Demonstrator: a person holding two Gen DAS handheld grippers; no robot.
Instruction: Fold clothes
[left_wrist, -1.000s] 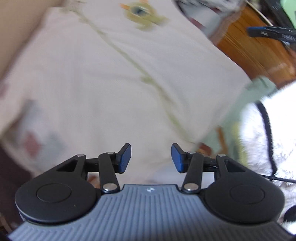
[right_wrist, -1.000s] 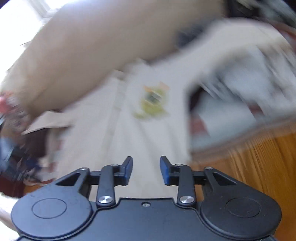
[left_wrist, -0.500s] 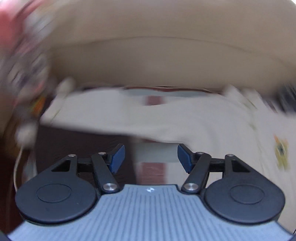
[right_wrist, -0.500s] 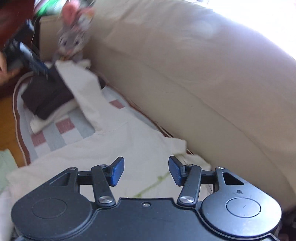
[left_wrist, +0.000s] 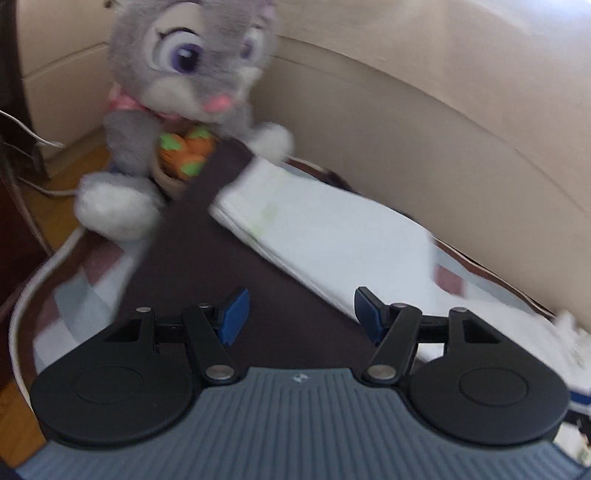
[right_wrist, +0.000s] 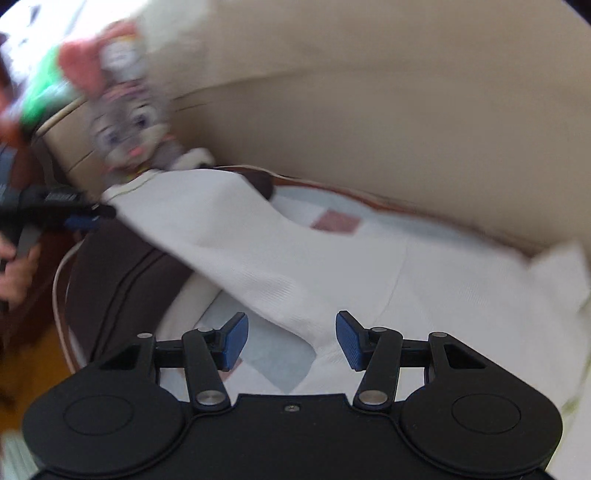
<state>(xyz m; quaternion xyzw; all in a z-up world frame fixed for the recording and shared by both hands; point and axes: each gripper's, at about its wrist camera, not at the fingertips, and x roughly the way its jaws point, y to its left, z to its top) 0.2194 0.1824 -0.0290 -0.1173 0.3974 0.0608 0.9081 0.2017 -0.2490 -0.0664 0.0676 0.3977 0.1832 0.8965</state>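
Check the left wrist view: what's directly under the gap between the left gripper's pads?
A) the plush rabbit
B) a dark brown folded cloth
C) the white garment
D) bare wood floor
B: between the pads of the left gripper only the dark brown cloth shows; the white garment lies to its right and the plush rabbit sits beyond.

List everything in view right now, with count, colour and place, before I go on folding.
white garment: one, white with pale green trim, spread across the mat, one end over the dark garment
dark garment: one, dark brown, folded, by the plush
plush rabbit: one, grey, holding orange carrots, at the mat's far end
checked mat: one, pale blue and dusty red
sofa: one, beige, behind the mat
left hand-held gripper: open, empty
right hand-held gripper: open, empty
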